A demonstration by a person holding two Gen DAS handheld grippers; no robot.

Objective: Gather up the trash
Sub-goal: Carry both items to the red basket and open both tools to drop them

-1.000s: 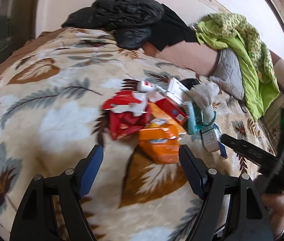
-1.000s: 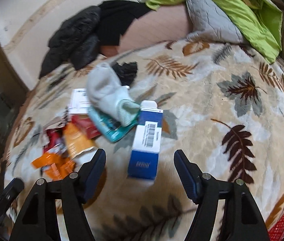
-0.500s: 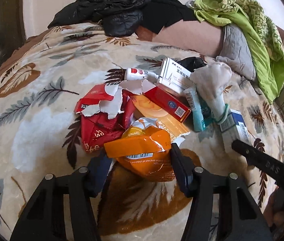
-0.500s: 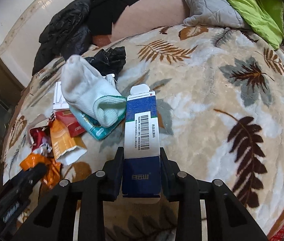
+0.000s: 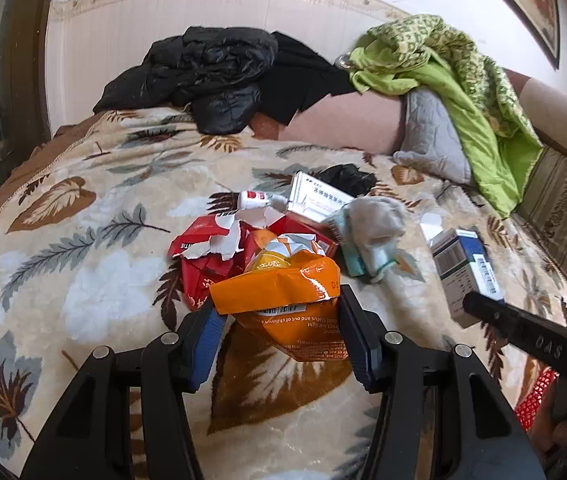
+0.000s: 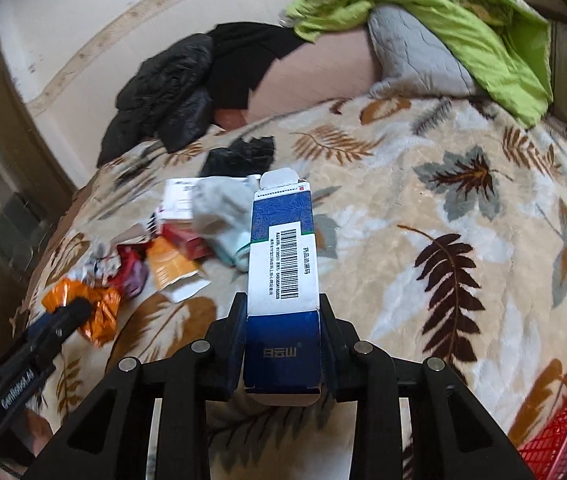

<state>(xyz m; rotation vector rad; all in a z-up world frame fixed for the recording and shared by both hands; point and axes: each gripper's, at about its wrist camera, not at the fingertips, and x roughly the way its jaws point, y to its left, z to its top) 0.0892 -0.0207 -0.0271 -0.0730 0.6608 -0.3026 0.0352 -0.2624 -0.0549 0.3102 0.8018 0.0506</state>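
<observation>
The left gripper (image 5: pixel 279 326) grips one orange wrapper (image 5: pixel 283 292); the right gripper (image 6: pixel 282 334) grips one blue carton (image 6: pixel 283 264). Open blanket (image 6: pixel 463 240) stretches toward the bed's right edge, where one red basket (image 6: pixel 563 436) shows.

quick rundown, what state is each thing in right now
left gripper: shut on orange packet
orange packet: crumpled, gripped
right gripper: shut on blue box
blue box: gripped, top flap open
red wrapper: torn, lying on blanket
sock: bunched on the pile
red basket: only an edge visible
</observation>
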